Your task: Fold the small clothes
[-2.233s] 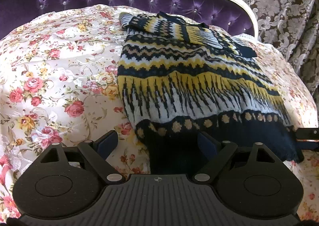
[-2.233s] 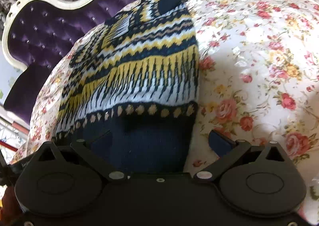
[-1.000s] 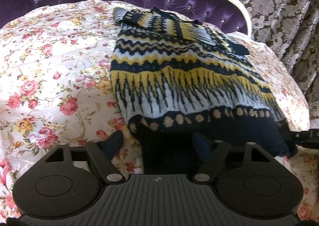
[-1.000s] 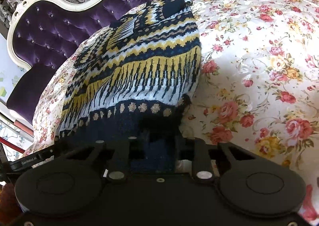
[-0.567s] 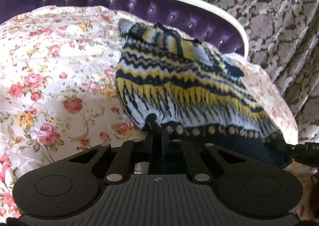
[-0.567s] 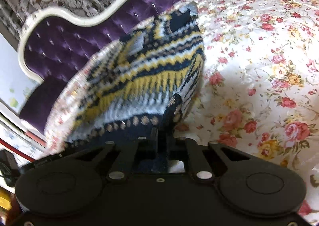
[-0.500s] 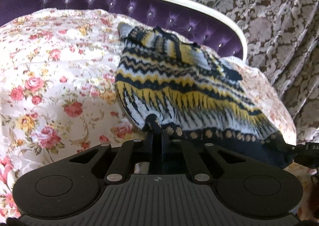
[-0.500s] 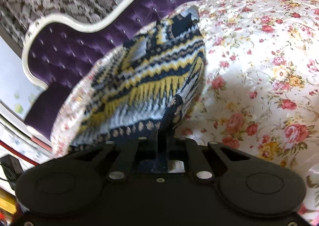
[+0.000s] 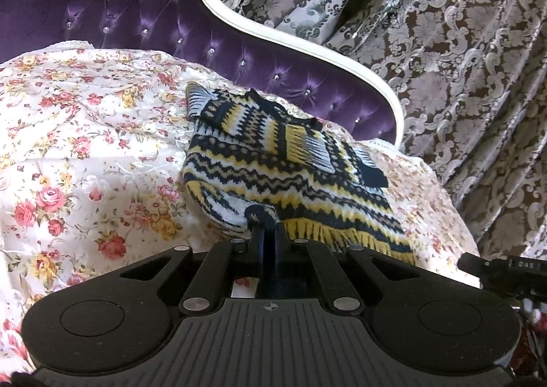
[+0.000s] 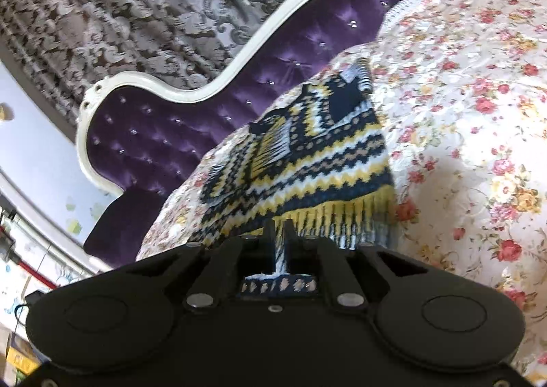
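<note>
Now pinching the patterned sweater (image 9: 290, 161) hem: left tool (image 9: 268, 233) and right tool (image 10: 280, 228), both spread a second ago. Hem raised off floral bedspread (image 9: 85, 147); fold underway.

I am working in a home bedroom. A bed (image 9: 85, 147) carries a floral-print bedspread (image 10: 478, 113) and ends in a tufted purple velvet headboard (image 9: 136, 11) with a curved white frame. Heavy damask curtains (image 9: 461, 45) hang behind it. A patterned knit sweater (image 9: 290, 161) lies on the bedspread.
</note>
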Available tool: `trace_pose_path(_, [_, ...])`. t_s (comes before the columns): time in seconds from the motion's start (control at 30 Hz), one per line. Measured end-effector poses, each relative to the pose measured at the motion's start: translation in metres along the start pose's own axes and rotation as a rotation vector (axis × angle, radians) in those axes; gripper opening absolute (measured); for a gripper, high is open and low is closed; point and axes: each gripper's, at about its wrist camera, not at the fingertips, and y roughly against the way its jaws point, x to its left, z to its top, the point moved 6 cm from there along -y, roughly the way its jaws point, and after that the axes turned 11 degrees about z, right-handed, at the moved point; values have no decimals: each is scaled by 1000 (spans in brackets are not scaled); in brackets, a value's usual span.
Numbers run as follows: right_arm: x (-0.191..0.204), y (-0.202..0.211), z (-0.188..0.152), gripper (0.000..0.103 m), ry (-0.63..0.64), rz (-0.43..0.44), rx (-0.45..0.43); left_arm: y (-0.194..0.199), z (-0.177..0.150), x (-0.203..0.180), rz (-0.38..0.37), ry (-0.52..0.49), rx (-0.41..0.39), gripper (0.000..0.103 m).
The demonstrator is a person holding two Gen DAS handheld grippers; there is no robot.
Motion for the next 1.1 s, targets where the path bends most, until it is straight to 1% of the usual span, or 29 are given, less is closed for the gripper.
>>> trace_pose_path(0.03, [-5, -4, -3, 23, -8, -30, 42, -1, -2, 0, 0, -1, 5, 5])
trace_pose_path(0.07, [-10, -7, -8, 46, -18, -63, 75, -2, -3, 1, 1, -1, 8, 5])
trace_pose_path(0.1, [-15, -11, -13, 59, -31, -93, 106, -3, -5, 2, 2, 0, 13, 5])
trace_pose_path(0.13, [-21, -14, -19, 82, -45, -113, 135, -4, -7, 3, 1, 2, 18, 5])
trace_pose_path(0.27, [-30, -23, -40, 82, -69, -147, 230, -7, -12, 11, 8, 16, 31, 5])
trace_pose_path(0.4, [-32, -31, -51, 82, -74, -135, 295, -8, -13, 12, 8, 14, 36, 5])
trace_pose_path(0.43, [-32, -32, -52, 78, -69, -134, 306, -9, -14, 12, 10, 14, 36, 5])
trace_pose_path(0.47, [-31, -33, -54, 58, -59, -136, 309, -9, -14, 13, 10, 14, 36, 5])
trace_pose_path(0.5, [-30, -32, -54, 42, -47, -139, 309, -9, -14, 13, 10, 14, 36, 5])
trace_pose_path(0.53, [-30, -31, -54, 16, -40, -141, 308, -10, -14, 14, 11, 15, 36, 5])
trace_pose_path(0.57, [-28, -29, -53, 14, -31, -134, 304, -9, -14, 14, 11, 15, 36, 5])
trace_pose_path(0.63, [-21, -23, -49, 13, -10, -91, 261, -8, -12, 14, 10, 16, 30, 5])
trace_pose_path(0.77, [-11, -8, -30, 13, -20, 28, 152, -2, 0, 11, -9, 11, 13, 5])
trace_pose_path(0.9, [4, 0, -1, 13, -24, 129, 51, 6, 21, 3, -28, -16, -27, 5])
trace_pose_path(1.1, [21, -6, 48, 13, -6, 224, -55, 8, 56, -12, -63, -43, -79, 5])
